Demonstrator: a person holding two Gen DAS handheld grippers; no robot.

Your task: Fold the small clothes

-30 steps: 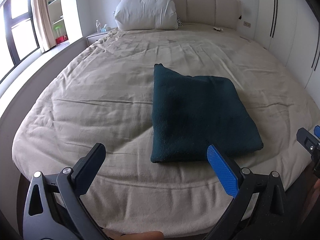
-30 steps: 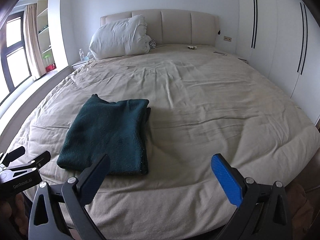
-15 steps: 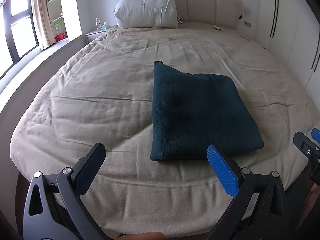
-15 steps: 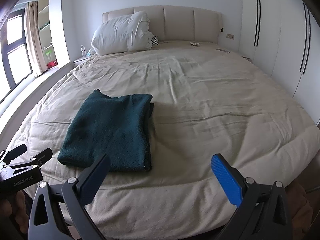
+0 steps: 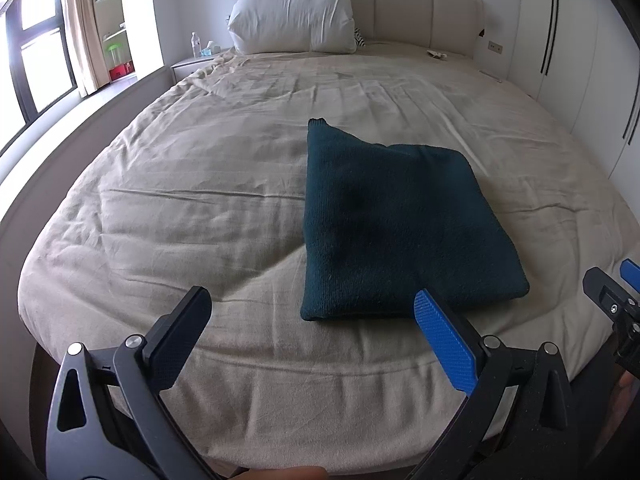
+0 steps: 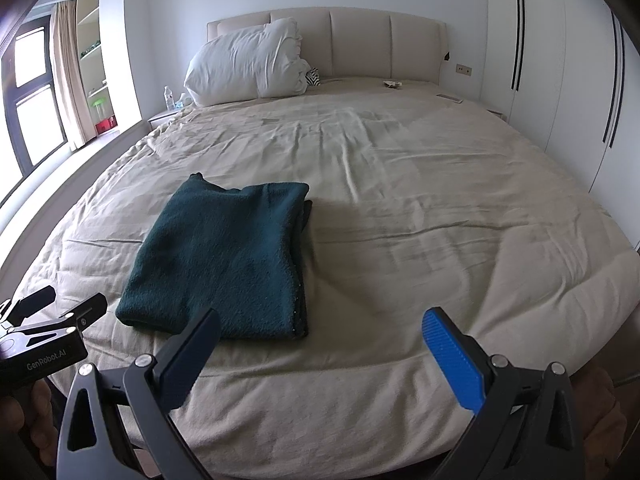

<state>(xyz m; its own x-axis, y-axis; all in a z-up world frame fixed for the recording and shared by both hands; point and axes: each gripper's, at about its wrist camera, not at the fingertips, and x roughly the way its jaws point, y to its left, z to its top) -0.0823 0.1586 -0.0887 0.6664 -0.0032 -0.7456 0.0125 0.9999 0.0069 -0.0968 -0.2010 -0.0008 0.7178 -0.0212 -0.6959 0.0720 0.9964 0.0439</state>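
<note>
A dark green knitted garment (image 5: 400,220) lies folded into a flat rectangle on the beige bed cover (image 5: 200,200); it also shows in the right wrist view (image 6: 228,264). My left gripper (image 5: 312,320) is open and empty, held back near the foot of the bed, with its blue finger just short of the garment's near edge. My right gripper (image 6: 320,336) is open and empty, to the right of the garment and clear of it. Each gripper shows at the edge of the other's view.
A white pillow (image 5: 292,20) leans on the padded headboard (image 6: 360,44). A nightstand (image 5: 192,66) with a bottle stands at the far left by the window. White wardrobe doors (image 6: 560,80) line the right wall.
Both grippers have drawn back and risen slightly from the bed. The garment has not moved.
</note>
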